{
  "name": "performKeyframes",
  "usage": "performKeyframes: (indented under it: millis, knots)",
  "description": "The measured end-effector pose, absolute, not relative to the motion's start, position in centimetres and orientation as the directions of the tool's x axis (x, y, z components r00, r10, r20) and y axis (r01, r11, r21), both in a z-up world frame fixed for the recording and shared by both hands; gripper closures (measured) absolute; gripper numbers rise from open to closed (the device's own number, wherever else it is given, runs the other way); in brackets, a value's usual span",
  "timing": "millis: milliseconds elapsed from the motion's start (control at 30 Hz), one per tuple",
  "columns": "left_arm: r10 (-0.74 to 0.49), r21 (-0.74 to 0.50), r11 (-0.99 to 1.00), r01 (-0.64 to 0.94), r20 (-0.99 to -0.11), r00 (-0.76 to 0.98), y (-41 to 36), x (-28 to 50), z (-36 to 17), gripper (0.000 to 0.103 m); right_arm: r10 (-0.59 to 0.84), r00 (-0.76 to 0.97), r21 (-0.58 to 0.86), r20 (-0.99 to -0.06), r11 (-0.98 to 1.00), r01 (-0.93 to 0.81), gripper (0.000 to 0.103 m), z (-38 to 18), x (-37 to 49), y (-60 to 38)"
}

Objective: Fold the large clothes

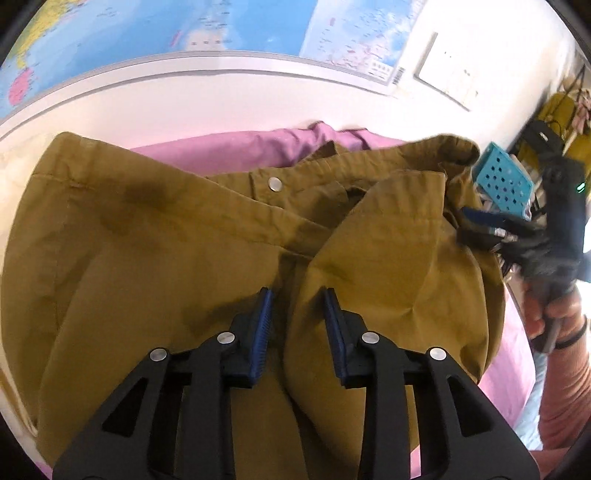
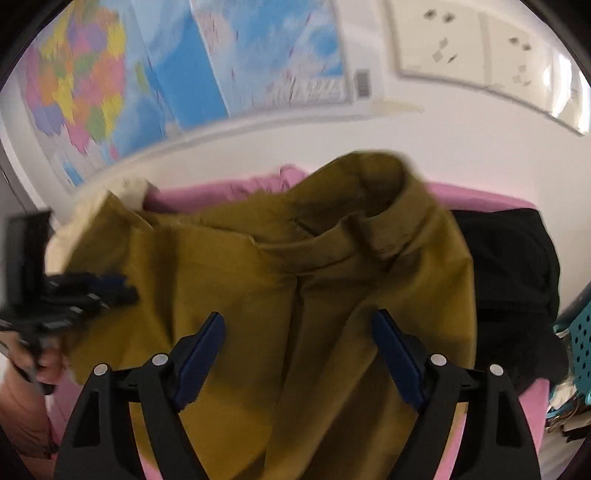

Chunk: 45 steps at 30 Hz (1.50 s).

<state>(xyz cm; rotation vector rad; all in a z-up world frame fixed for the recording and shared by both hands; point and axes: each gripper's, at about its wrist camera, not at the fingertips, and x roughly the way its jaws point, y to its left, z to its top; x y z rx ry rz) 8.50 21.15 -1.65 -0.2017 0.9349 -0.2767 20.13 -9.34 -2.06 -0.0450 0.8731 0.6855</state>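
Maps (image 1: pixel 110 40) are covering the wall behind a pink sheet (image 1: pixel 229 151) where mustard trousers (image 1: pixel 166 240) are lying crumpled. Soft and limp, they would probably handle best taken at the waistband. Left gripper (image 1: pixel 298 295) jaws are standing narrowly apart, pinching nothing; right gripper (image 2: pixel 298 325) jaws are spread wide. Map lettering is unreadable.

- Trousers (image 1: pixel 184 240) lie spread on the sheet (image 1: pixel 229 151), waistband toward the wall.
- Wall map (image 1: pixel 147 29) hangs behind the sheet; a board (image 2: pixel 480 55) hangs to its right.
- Dark garment (image 2: pixel 517 277) lies right of the trousers.
- Perforated basket (image 1: pixel 506 184) stands beyond the trousers' right edge.
- Left tongs (image 1: pixel 297 299) hover over the trousers' middle.
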Motion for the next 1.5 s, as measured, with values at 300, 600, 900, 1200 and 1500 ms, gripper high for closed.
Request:
performKeyframes:
  millis: [300, 600, 900, 1200, 1500]
  knots:
    - [-0.218, -0.18, 0.976, 0.126, -0.727, 0.651, 22.1, 7.6, 1.2, 0.049, 0.477, 0.525, 0.096, -0.705, 0.798, -0.595, 0.096, -1.2, 20.2, -8.1]
    - [-0.189, -0.111, 0.98, 0.163, -0.76, 0.622, 22.5, 8.0, 0.7, 0.021, 0.424, 0.539, 0.163, -0.728, 0.871, -0.464, 0.094, -1.7, 23.8, -10.6]
    - [-0.115, 0.015, 0.973, 0.232, -0.836, 0.537, 20.5, 8.6, -2.3, 0.073, 0.433, 0.503, 0.183, -0.748, 0.863, -0.471, 0.065, -2.3, 23.2, -10.5]
    - [-0.114, -0.115, 0.992, 0.042, -0.748, 0.654, 26.0, 8.3, -0.1, 0.101, 0.491, 0.558, 0.181, -0.669, 0.835, -0.519, 0.064, 0.6, 19.2, -11.5]
    - [-0.059, -0.079, 0.997, -0.006, -0.784, 0.618, 25.3, 9.3, -1.8, 0.101, 0.451, 0.542, 0.032, -0.709, 0.789, -0.614, 0.064, -0.6, 18.3, -4.0]
